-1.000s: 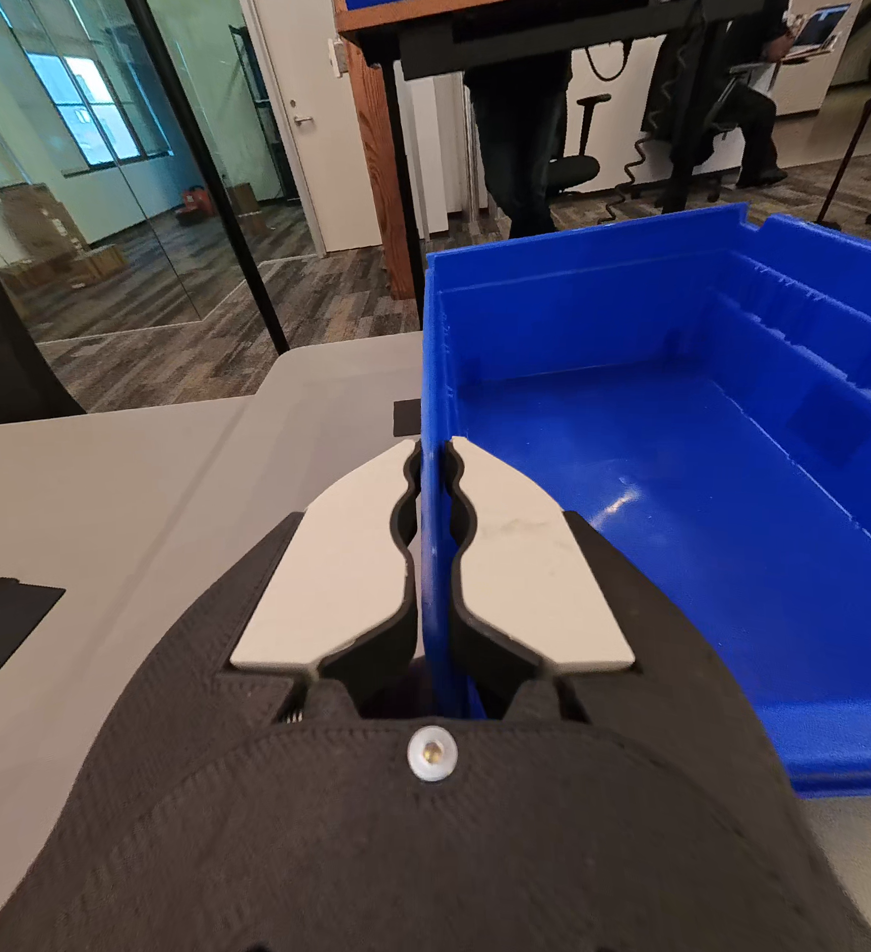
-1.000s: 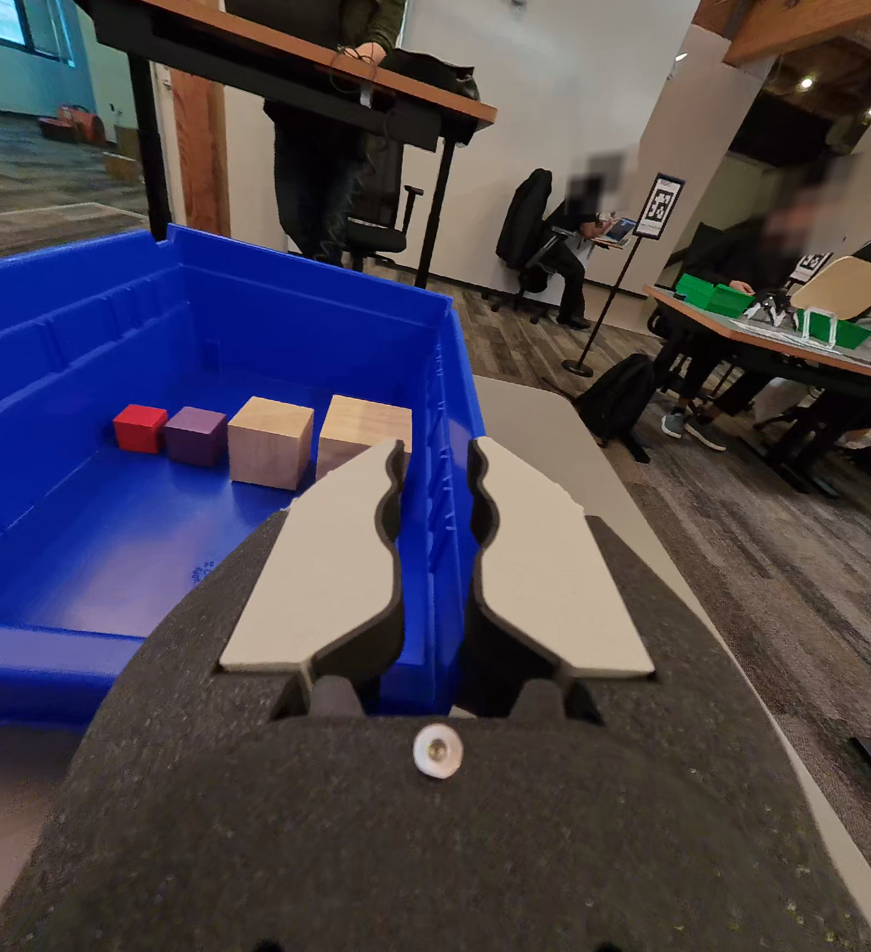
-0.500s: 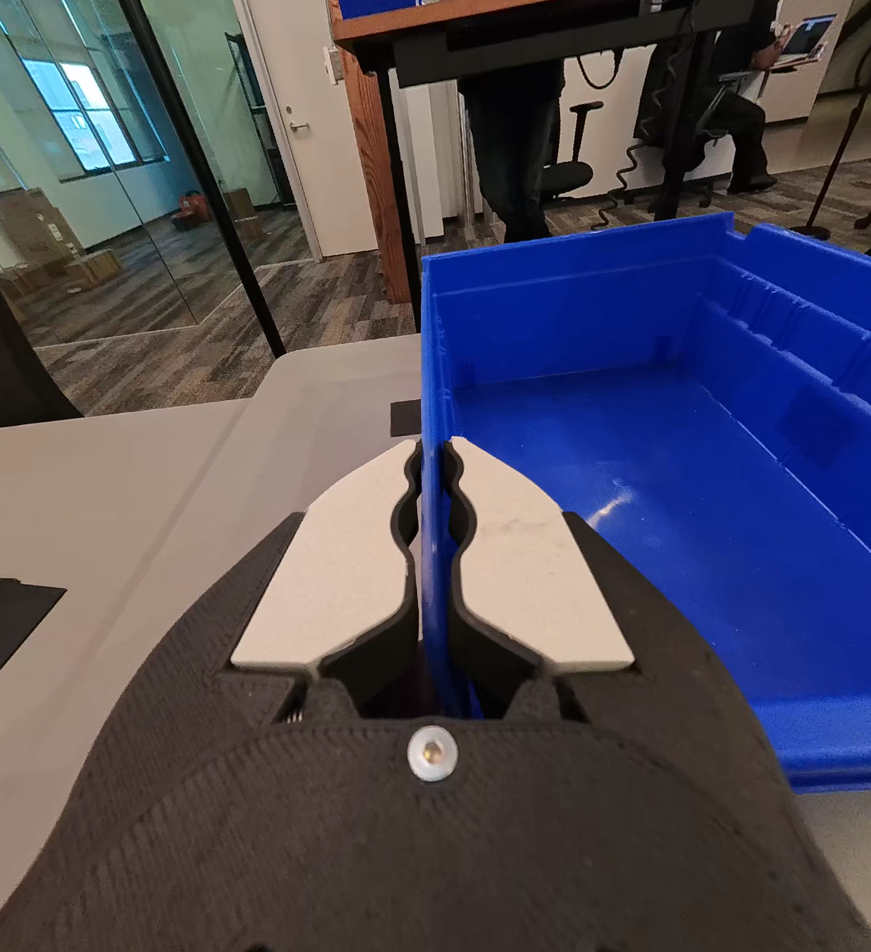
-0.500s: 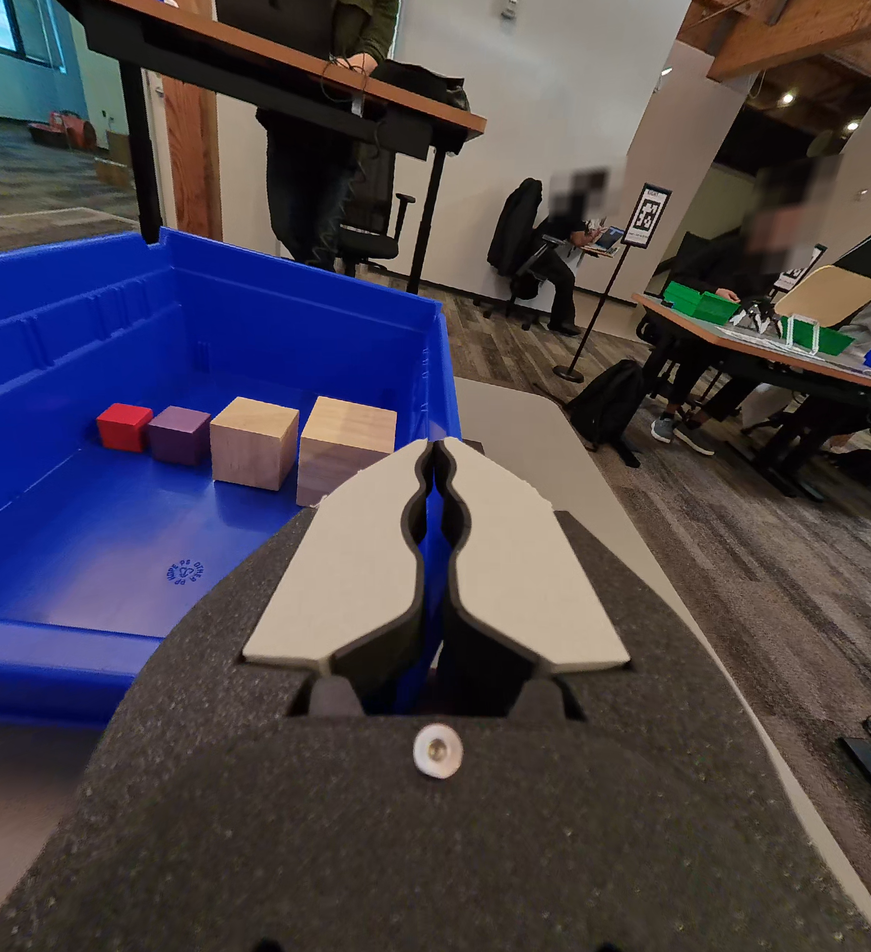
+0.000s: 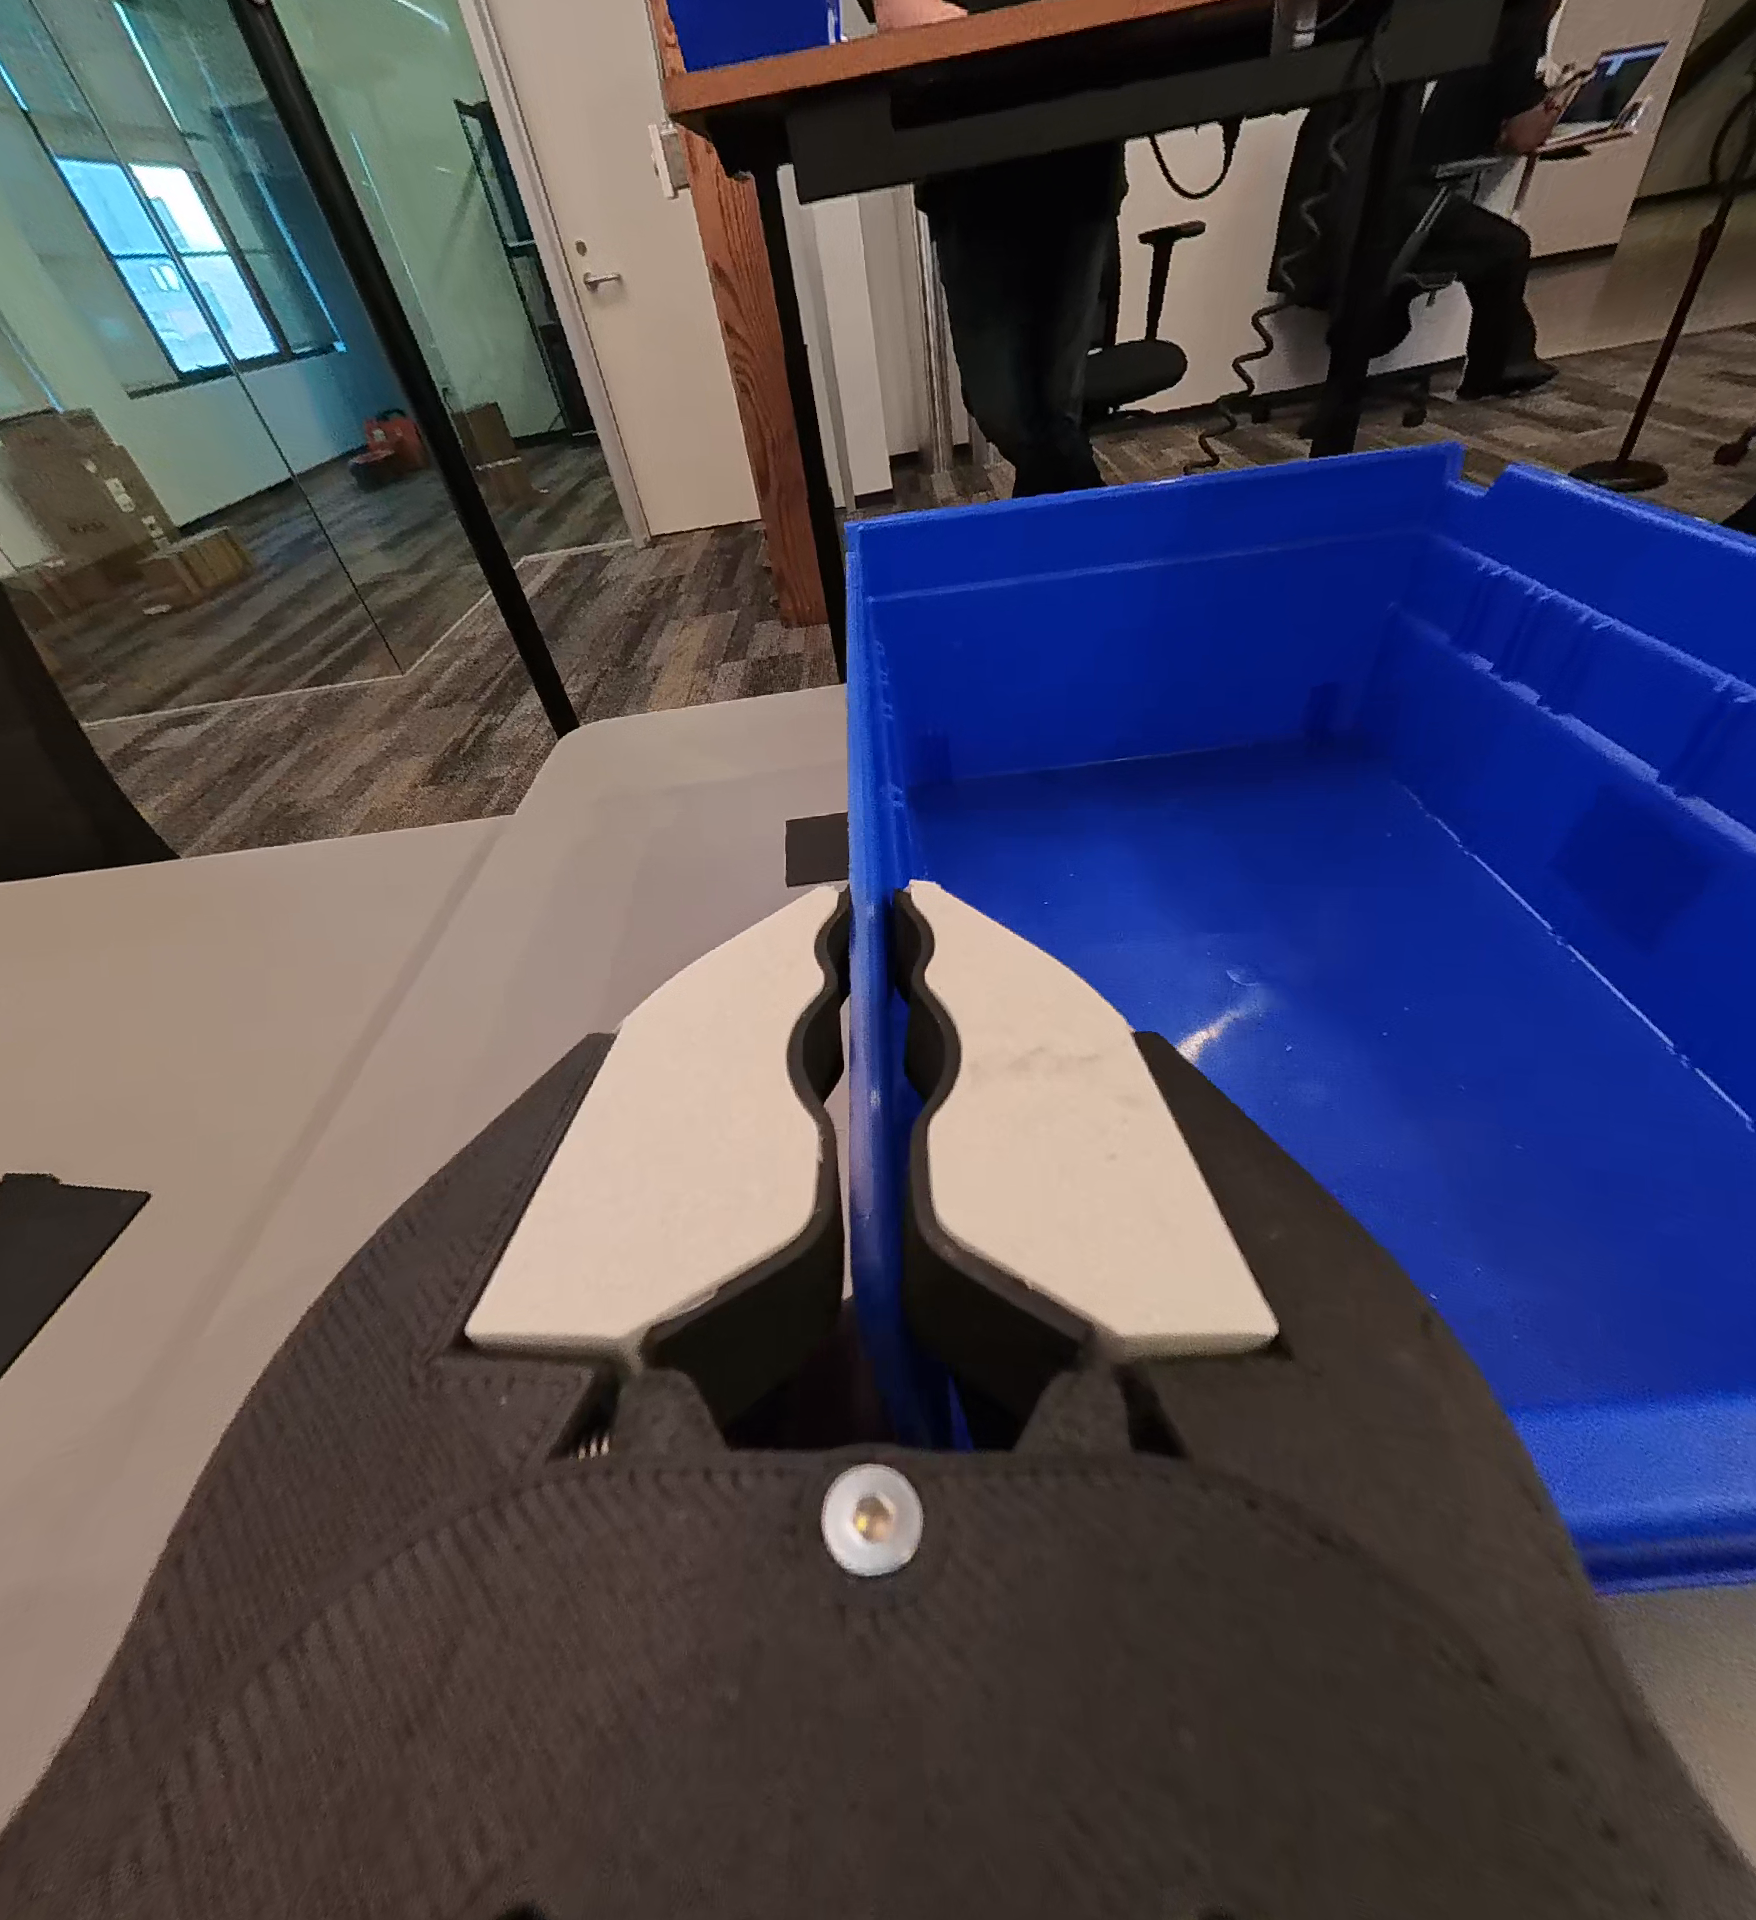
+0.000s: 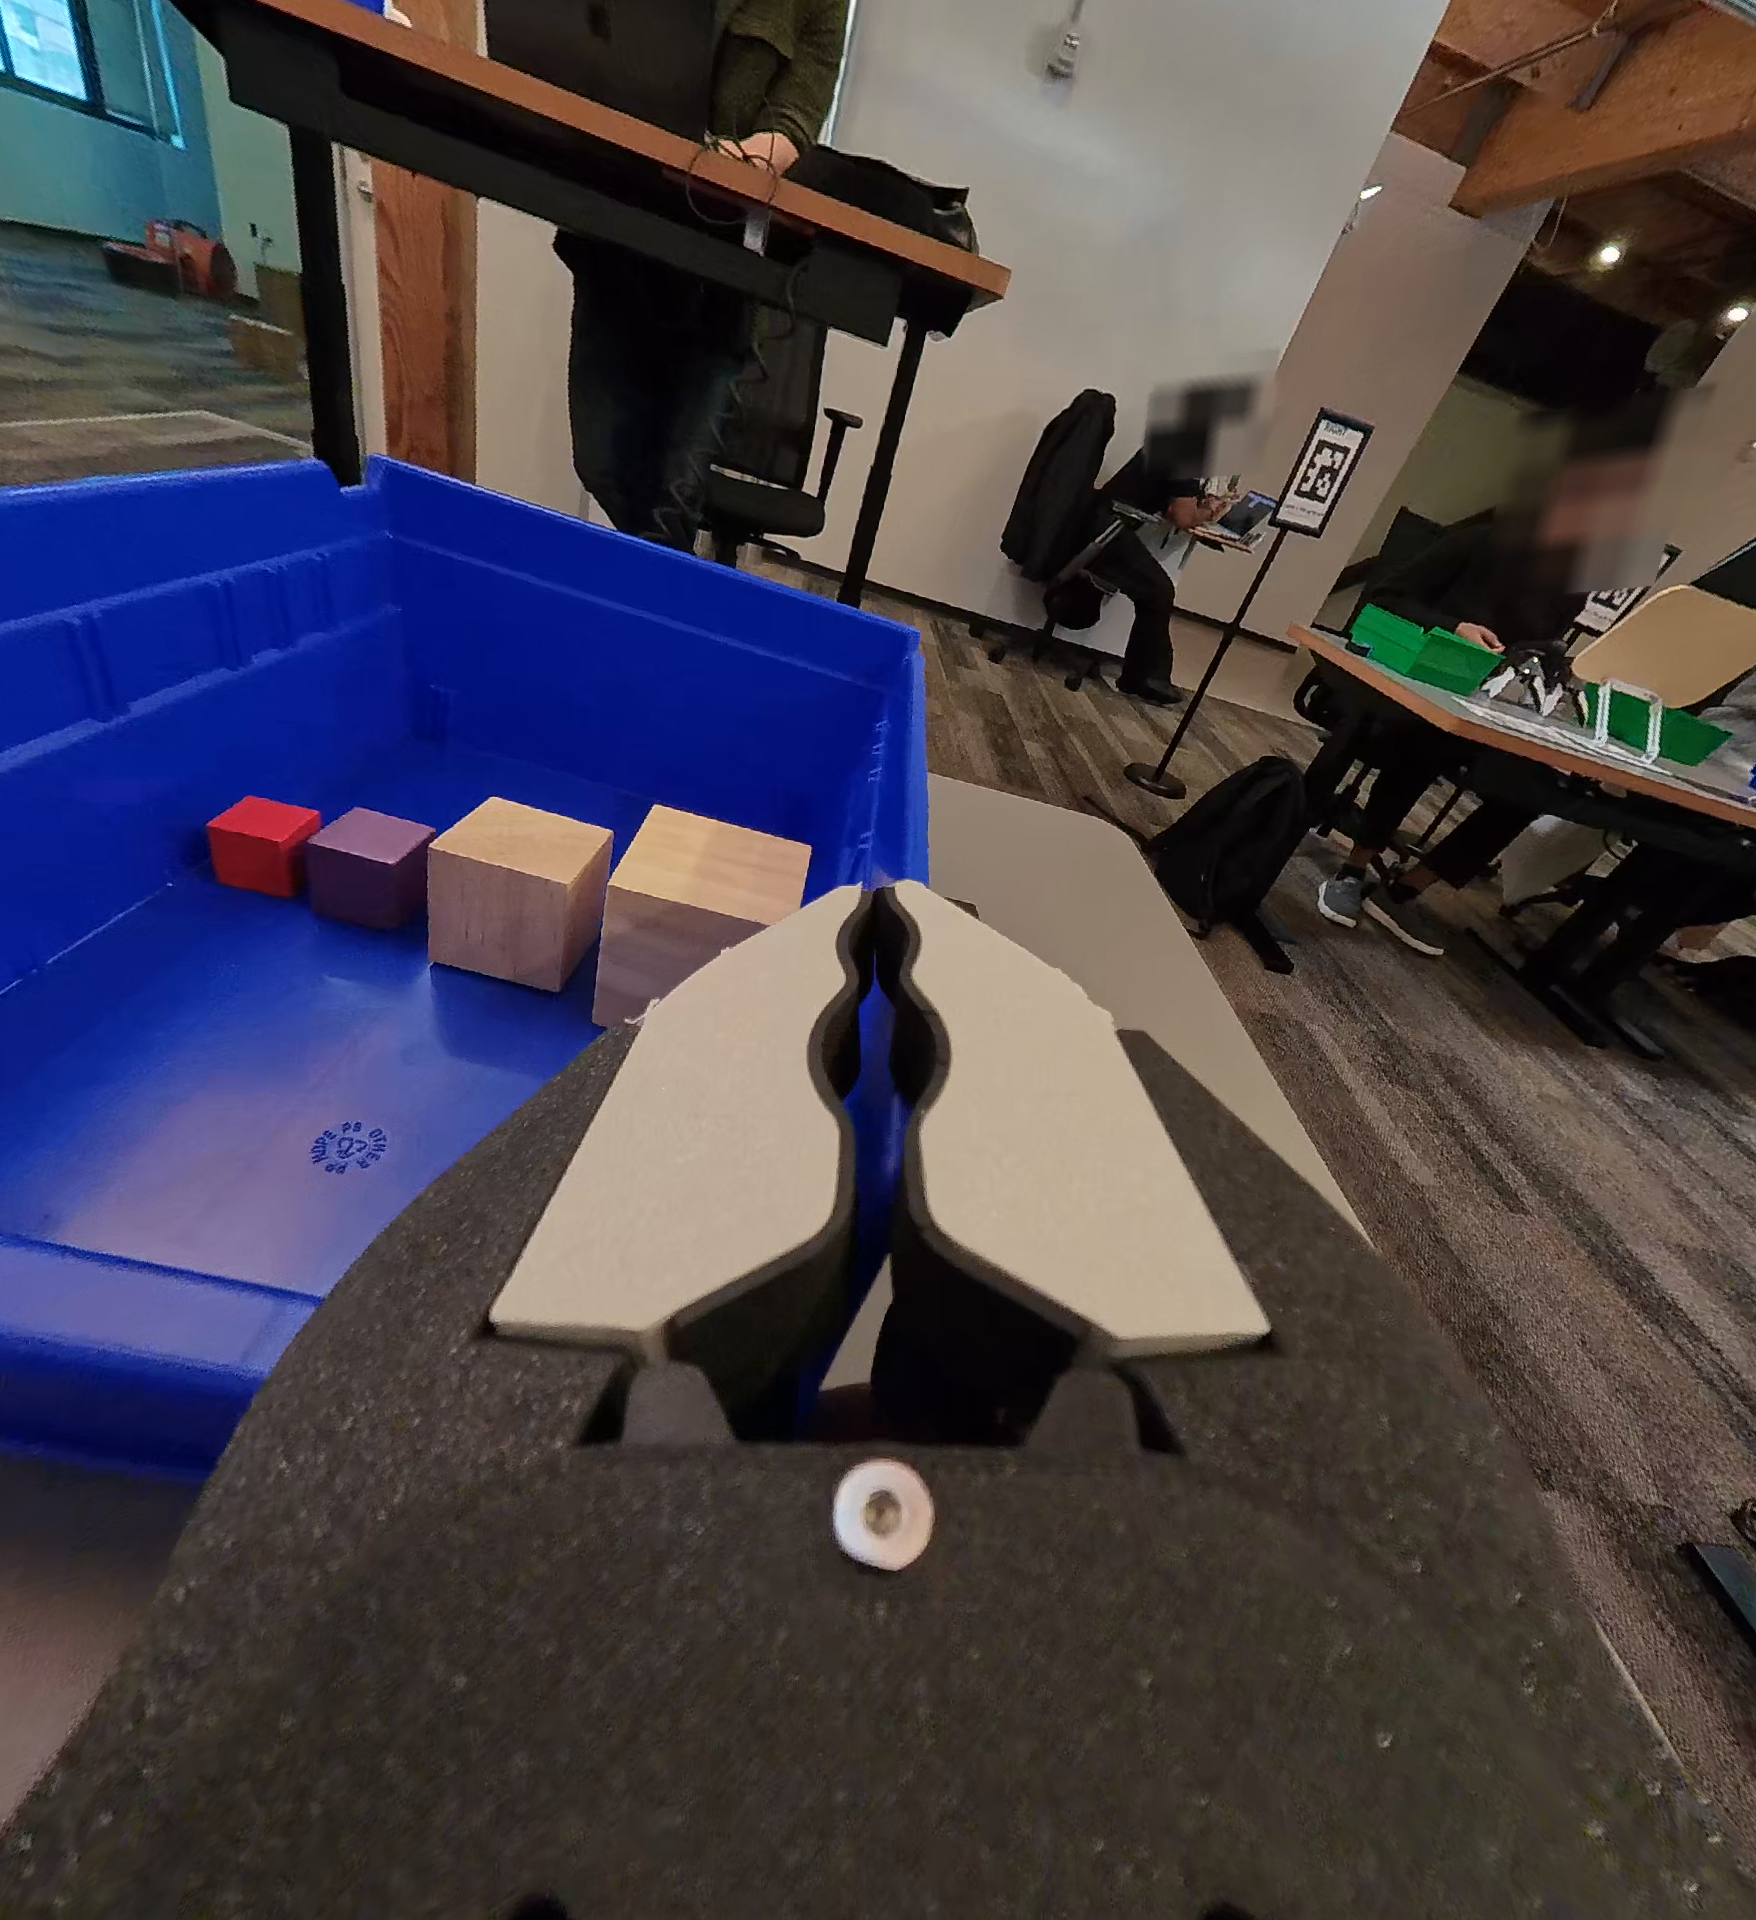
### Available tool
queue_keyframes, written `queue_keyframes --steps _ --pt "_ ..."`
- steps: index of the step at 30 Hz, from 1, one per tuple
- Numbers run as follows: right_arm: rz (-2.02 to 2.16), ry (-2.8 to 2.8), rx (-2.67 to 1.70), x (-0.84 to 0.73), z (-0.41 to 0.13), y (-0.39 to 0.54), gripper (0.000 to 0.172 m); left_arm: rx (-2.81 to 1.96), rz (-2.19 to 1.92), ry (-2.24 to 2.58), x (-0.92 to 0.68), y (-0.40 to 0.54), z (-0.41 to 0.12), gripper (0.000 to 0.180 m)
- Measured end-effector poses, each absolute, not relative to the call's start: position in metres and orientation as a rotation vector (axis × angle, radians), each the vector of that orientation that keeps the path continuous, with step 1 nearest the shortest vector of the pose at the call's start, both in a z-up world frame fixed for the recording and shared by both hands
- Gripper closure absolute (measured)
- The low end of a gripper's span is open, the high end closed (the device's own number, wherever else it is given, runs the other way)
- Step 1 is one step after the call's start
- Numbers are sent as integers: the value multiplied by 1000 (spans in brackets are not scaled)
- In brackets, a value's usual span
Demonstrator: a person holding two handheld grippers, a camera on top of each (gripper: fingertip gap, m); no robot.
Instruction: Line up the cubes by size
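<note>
Basically both tongs are clamped on the blue bin (image 5: 1373,644), one on each side wall. Left gripper (image 5: 871,904): fingers nearly together, the bin's left wall running between them, pads pressed against it on both sides; one finger (image 5: 708,1122) outside over the grey table (image 5: 230,1039), the other inside the bin. A black tape patch (image 5: 814,847) sits on the table just beside the wall ahead of the tips.

In the right wrist view the cubes stand in a row on the bin floor by size: red cube (image 6: 261,842), purple cube (image 6: 370,865), light wood cube (image 6: 519,891), then the larger wood cube (image 6: 697,894) nearest the right wall, partly hidden by the finger. Right gripper (image 6: 872,904): tips pressed together, with the blue right wall visible in the slot farther back between the pads, so it pinches that wall.
</note>
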State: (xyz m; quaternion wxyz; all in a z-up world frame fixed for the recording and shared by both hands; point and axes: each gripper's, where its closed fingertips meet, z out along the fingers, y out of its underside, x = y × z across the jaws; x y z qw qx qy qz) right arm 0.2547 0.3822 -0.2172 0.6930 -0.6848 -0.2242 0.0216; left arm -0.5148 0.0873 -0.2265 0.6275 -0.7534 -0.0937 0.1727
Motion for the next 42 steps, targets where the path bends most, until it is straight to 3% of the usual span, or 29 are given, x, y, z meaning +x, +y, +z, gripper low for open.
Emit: queue_keyframes --steps 10,19,23,27,33,42 --pt "83 -491 -1532 256 -216 380 172 -1733 377 -219 -515 88 -230 174" --pt "106 -533 -1576 243 -221 367 134 -1731 366 -222 -516 89 -231 174" --pt "11 -499 -1609 248 -220 370 140 -1731 369 -221 -516 90 -230 174" --pt "-13 -386 -1628 268 -219 378 129 -1730 366 -227 -516 90 -230 174" --pt "26 -449 -1735 261 -239 391 161 -1730 364 -224 -515 91 -230 174" --pt "102 -472 -1735 257 -239 391 166 -1719 344 -231 -514 92 -228 175"
